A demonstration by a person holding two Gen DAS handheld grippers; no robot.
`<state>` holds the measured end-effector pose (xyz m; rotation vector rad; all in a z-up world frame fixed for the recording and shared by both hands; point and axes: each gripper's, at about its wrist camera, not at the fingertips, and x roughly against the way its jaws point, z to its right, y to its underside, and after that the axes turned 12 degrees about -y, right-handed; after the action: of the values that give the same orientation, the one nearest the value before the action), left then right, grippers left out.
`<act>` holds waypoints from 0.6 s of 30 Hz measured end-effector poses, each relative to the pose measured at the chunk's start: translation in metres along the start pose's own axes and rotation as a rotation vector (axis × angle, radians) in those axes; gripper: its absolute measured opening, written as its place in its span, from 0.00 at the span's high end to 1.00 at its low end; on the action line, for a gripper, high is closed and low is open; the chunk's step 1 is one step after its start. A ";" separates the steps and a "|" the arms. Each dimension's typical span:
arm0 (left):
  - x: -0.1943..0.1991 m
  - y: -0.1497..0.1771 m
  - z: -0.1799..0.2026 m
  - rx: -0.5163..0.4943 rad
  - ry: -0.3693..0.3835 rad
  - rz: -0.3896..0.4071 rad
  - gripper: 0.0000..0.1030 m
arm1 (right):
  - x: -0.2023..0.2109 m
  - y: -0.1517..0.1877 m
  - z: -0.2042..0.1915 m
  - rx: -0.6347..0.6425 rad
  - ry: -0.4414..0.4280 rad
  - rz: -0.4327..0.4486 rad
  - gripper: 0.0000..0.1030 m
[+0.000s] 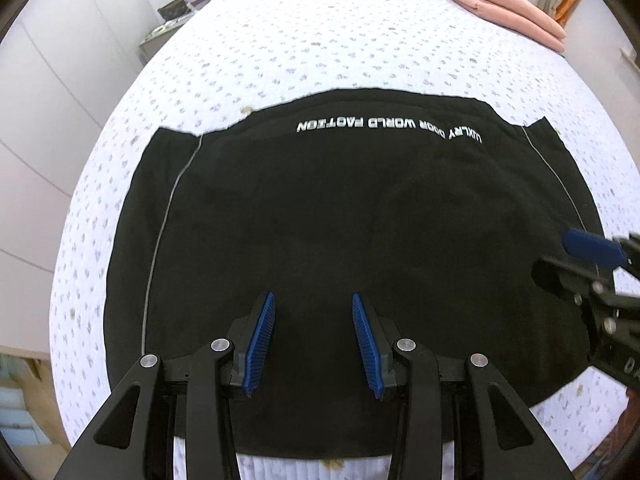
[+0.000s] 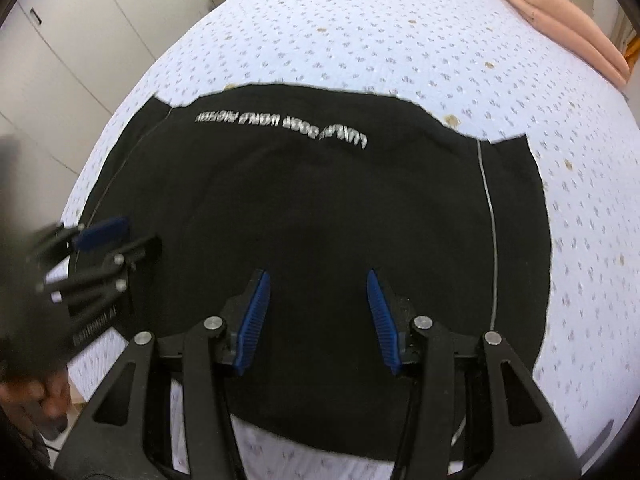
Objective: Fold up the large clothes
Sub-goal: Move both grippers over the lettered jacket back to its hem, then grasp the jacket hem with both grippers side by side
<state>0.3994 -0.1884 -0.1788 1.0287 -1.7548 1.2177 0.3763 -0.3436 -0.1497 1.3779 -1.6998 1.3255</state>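
A large black garment (image 1: pixel 340 216) with white lettering along its far edge lies spread flat on the bed; it also shows in the right wrist view (image 2: pixel 320 200). Thin white piping runs down both its sides. My left gripper (image 1: pixel 314 308) is open and empty, hovering above the garment's near middle. My right gripper (image 2: pixel 318 284) is open and empty, also above the garment's near part. The right gripper also shows at the right edge of the left wrist view (image 1: pixel 576 256), and the left gripper, blurred, at the left edge of the right wrist view (image 2: pixel 116 240).
The bed has a white quilt with small purple flowers (image 1: pixel 320 40). A folded pink blanket (image 1: pixel 500 4) lies at the far right corner. White wardrobes (image 1: pixel 48 80) stand to the left. A small bedside table (image 1: pixel 164 32) stands at the far left.
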 end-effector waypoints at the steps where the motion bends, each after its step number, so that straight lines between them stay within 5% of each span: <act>1: -0.001 0.002 -0.001 0.004 0.003 -0.006 0.59 | 0.000 0.003 0.000 -0.002 -0.006 -0.005 0.53; 6: -0.008 0.014 0.004 0.007 -0.007 -0.022 0.56 | -0.031 0.018 0.010 -0.030 0.021 -0.086 0.53; 10: -0.042 0.021 -0.003 0.075 0.067 -0.074 0.51 | -0.060 0.024 0.021 -0.045 0.016 -0.098 0.53; 18: -0.028 0.022 -0.026 0.077 0.144 -0.022 0.50 | -0.038 0.018 0.028 -0.085 -0.038 -0.049 0.51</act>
<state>0.3941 -0.1536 -0.2048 0.9765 -1.5933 1.3204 0.3748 -0.3564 -0.1989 1.3951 -1.7168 1.1933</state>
